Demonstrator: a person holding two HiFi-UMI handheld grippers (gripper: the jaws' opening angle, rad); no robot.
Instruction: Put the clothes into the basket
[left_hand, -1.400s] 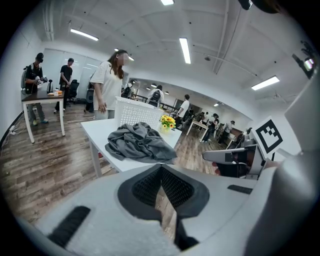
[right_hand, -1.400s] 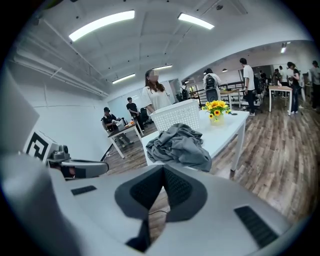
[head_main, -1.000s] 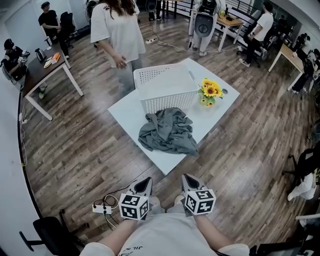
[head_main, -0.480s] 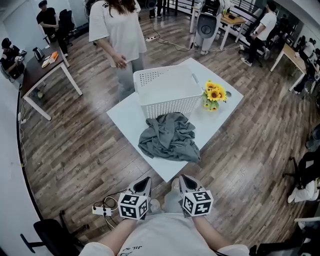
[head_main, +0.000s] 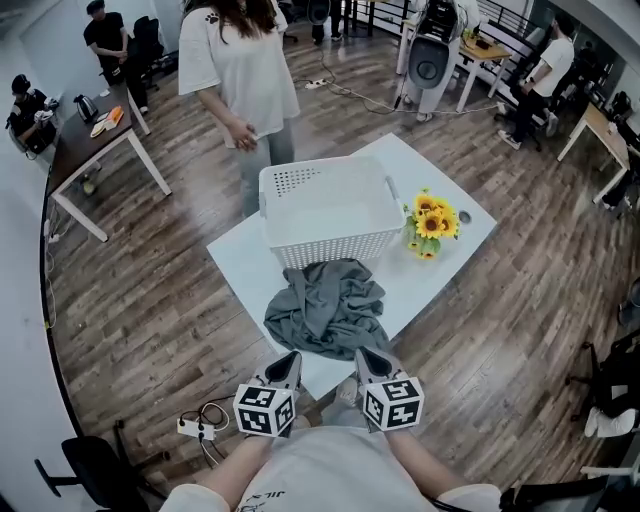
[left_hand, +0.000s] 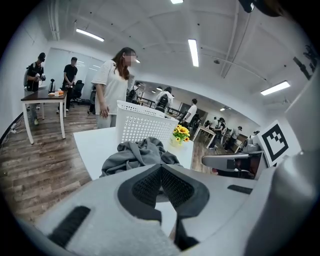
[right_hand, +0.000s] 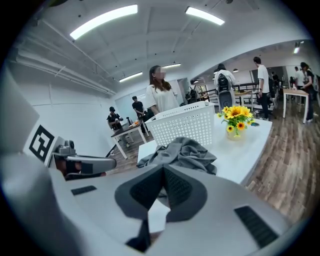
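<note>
basket (head_main: 335, 250) top open, sunflowers (head_main: 430, 222) beside — person (head_main: 245, 75) behind

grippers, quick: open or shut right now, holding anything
left gripper: shut, nothing between its jaws
right gripper: shut, nothing between its jaws

Closed right claw (right_hand: 162, 169), grey garment (right_hand: 186, 152) beyond, white basket (right_hand: 187, 125) behind

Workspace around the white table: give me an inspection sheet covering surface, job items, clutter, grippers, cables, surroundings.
Surface: white table, mostly bare.
Job's things: grey clothes heaped on the table against the white basket; basket looks empty.
Clutter: sunflowers beside the basket.
Grippers: left gripper and right gripper both shut, empty, near the table's near corner.
Cables: power strip with cord on the floor.
Surroundings: person standing behind the table; desk at left.
</note>
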